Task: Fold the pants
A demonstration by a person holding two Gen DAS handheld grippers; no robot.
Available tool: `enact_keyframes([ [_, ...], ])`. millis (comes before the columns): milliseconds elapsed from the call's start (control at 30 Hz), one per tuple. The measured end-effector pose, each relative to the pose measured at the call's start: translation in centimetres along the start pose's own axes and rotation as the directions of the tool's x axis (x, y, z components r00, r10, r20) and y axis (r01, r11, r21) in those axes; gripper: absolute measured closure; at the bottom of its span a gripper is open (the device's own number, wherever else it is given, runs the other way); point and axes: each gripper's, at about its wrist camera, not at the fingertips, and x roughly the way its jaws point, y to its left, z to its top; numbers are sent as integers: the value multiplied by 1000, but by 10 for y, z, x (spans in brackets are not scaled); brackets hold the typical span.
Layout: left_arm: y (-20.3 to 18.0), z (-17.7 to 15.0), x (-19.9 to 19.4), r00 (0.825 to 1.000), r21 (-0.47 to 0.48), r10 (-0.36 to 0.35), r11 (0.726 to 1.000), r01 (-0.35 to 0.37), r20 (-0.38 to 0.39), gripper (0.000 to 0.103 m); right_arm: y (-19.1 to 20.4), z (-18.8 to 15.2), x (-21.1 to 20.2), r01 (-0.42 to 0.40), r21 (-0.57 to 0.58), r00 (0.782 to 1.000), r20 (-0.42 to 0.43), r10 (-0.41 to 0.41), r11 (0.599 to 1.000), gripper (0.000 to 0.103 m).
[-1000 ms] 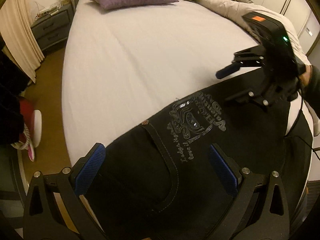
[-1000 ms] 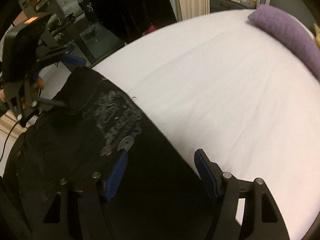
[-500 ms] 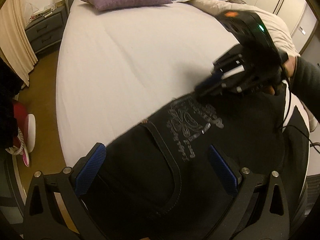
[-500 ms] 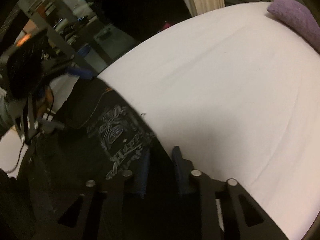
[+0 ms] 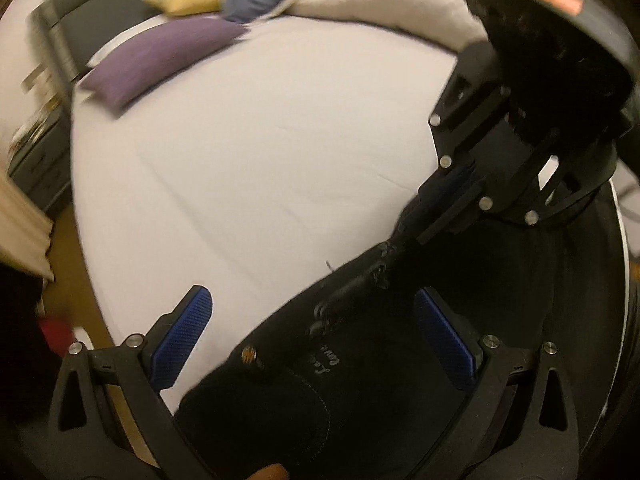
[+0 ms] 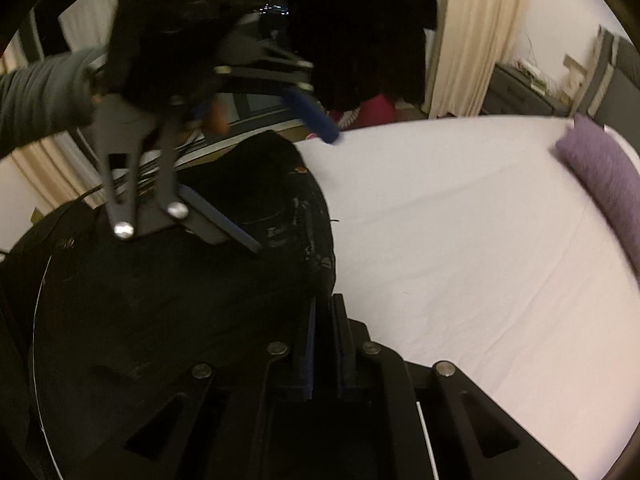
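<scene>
Black pants (image 5: 360, 380) with a pale print lie on the white bed sheet (image 5: 248, 160). My left gripper (image 5: 316, 340) is open, its blue pads on either side of the pants' edge, just above the cloth. My right gripper (image 6: 324, 320) is shut on the pants' edge (image 6: 320, 264), which bunches upward. In the left wrist view the right gripper (image 5: 432, 200) pinches the cloth at upper right. In the right wrist view the left gripper (image 6: 288, 184) hovers open over the pants (image 6: 200, 280).
A purple pillow (image 5: 160, 56) lies at the head of the bed, with a yellow pillow (image 5: 184, 0) and blue and beige bedding (image 5: 360, 4) behind it. A grey nightstand (image 5: 36, 160) and cream curtain (image 6: 468, 32) stand left of the bed.
My right gripper has closed on the pants' edge and lifted it toward the left gripper. The left gripper has stayed open and moved closer to the right one.
</scene>
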Motion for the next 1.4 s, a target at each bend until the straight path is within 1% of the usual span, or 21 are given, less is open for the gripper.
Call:
enact_keyframes([
  [67,-4,3,12,999,49,9,999,-7,-43,1,8,2,0,11,-23,1000,-7,-11,1000,95],
  [200,3,0,32,992,63,-26,997,34,-123,12,20,1,-3,16,-46,1000,-14,-17,999,95],
  [267,6,-3,39,987,56,-51,997,60,-154,26,24,1,3,16,-56,1000,-16,-17,998,95],
  [333,10,-7,42,983,43,-68,996,76,-169,51,28,1,3,16,-67,1000,-22,-18,998,95],
  [367,11,-9,43,983,41,-71,996,78,-169,56,30,0,3,17,-75,999,-27,-19,997,95],
  [400,12,-9,42,983,37,-78,996,85,-166,66,27,-1,2,17,-77,999,-29,-19,997,95],
  [433,14,-9,43,983,35,-78,996,85,-164,71,28,-2,1,17,-78,999,-29,-19,997,95],
  [500,16,-9,39,985,35,-77,996,84,-153,75,29,-2,2,18,-77,999,-28,-20,997,95],
  [633,2,-13,19,992,40,-45,998,50,-118,89,21,3,4,28,-77,999,-24,-29,997,95],
  [733,-4,-24,-6,997,36,-22,999,25,-80,93,19,5,2,56,-81,998,-6,-57,995,95],
  [867,-24,-32,-22,999,42,7,999,-5,-50,95,17,-2,-9,46,-38,999,7,-46,998,93],
  [900,-26,-33,-25,999,42,16,999,-14,-44,95,18,-5,-11,52,-33,999,6,-52,998,85],
  [933,-32,-37,-28,999,37,25,999,-24,-34,95,17,-8,-13,65,-29,998,-2,-65,997,72],
  [967,-36,-40,-30,999,27,30,999,-29,-24,95,17,-11,-13,80,-30,997,-13,-81,996,63],
  [1000,-36,-41,-33,999,10,33,999,-33,-11,95,17,-14,-13,103,-34,994,-28,-104,994,47],
  [1033,-40,-47,-41,999,1,35,999,-35,-2,95,16,-17,-14,130,-41,991,-38,-131,991,44],
  [1167,-37,-43,-43,999,-22,39,999,-38,13,95,14,-25,-14,187,-72,981,-45,-190,980,44],
  [1267,-42,-49,-53,999,-27,42,999,-42,18,95,7,-28,2,217,-95,969,-97,-226,972,44],
  [1300,-41,-48,-53,999,-32,41,999,-41,18,95,1,-29,11,210,-80,968,-125,-219,974,49],
  [1333,-40,-48,-55,999,-35,43,998,-43,17,95,-3,-30,15,197,-61,969,-141,-204,979,65],
  [1400,-43,-50,-59,999,-38,47,998,-47,16,95,-15,-31,24,176,-7,968,-182,-174,984,82],
])
